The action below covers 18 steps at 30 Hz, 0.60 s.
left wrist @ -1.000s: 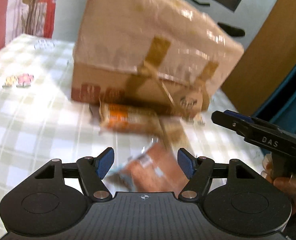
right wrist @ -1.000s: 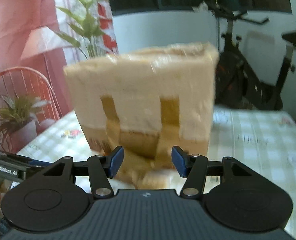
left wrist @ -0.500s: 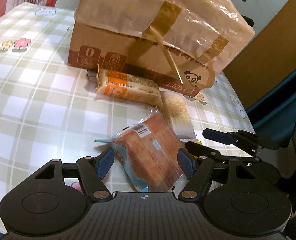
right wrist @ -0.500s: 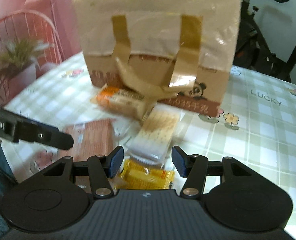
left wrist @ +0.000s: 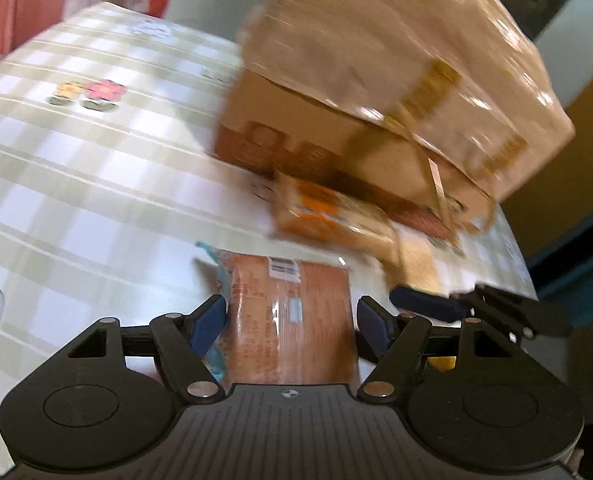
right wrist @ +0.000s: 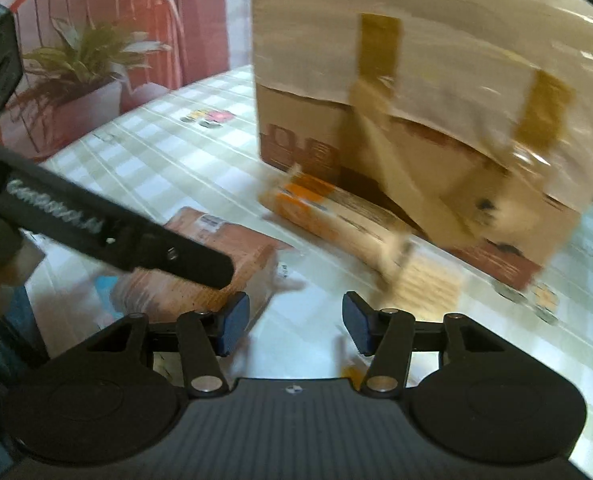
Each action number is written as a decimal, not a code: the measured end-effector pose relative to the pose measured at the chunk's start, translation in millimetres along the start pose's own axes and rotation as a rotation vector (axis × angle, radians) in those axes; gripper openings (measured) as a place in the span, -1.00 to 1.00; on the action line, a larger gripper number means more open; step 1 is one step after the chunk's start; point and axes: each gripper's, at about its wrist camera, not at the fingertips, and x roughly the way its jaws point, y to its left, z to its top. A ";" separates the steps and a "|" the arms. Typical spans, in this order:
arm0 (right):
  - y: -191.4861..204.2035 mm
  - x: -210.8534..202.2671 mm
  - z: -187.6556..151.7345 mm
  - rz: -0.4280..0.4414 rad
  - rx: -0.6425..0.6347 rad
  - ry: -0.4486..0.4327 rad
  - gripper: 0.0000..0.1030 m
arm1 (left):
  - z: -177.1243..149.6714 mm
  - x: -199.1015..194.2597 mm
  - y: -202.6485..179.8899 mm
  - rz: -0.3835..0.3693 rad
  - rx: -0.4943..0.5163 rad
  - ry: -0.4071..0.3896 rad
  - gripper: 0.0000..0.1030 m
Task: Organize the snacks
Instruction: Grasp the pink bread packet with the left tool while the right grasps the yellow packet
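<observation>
We log the table (left wrist: pixel 96 184) first: a green-and-white checked cloth with small flower prints covers it. On it stands a large cardboard box (left wrist: pixel 396 92), wrapped in shiny plastic film and crossed by brown tape strips; both views are motion-blurred, so its printing is unreadable.

Against the box's foot lies a long orange-and-tan snack pack (left wrist: pixel 332 216), touching or nearly touching the cardboard. Just beside its near end lies a pale cracker pack (right wrist: pixel 428 284), seen best from the right wrist.

Nearer to us lies a brown bread packet (left wrist: pixel 292 320) in clear wrap with blue end seals and a white barcode label on top. In the left wrist view it sits between the blue pads of the left gripper (left wrist: pixel 291 322); the jaws stand apart, the left pad close to the packet's edge. We cannot tell whether either pad touches it.

The right gripper (right wrist: pixel 296 326) is also spread wide, with bare cloth between its pads. A small yellow packet (right wrist: pixel 354 372) peeks out just below its right pad. From the left wrist the right gripper (left wrist: pixel 448 304) hovers just right of the bread packet.

Beyond the table's far left stand a red wire chair (right wrist: pixel 96 12) and a potted plant (right wrist: pixel 84 64).
</observation>
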 end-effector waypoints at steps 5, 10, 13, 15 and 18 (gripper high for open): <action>7.7 6.3 3.1 0.051 -0.028 -0.011 0.07 | -0.1 -1.7 3.8 0.010 -0.010 -0.011 0.43; -13.5 -16.2 -7.5 0.038 0.009 -0.047 0.14 | -8.1 -0.9 -18.6 0.056 0.124 -0.012 0.68; -29.1 -33.2 -23.4 0.012 0.016 -0.054 0.24 | -13.5 4.0 -29.3 0.086 0.198 -0.019 0.69; -37.7 -38.9 -34.6 -0.020 0.015 -0.026 0.24 | -16.5 9.5 -34.1 0.115 0.234 -0.016 0.69; -44.9 -40.3 -48.3 -0.058 0.002 0.018 0.24 | -20.7 18.6 -36.5 0.149 0.260 -0.009 0.66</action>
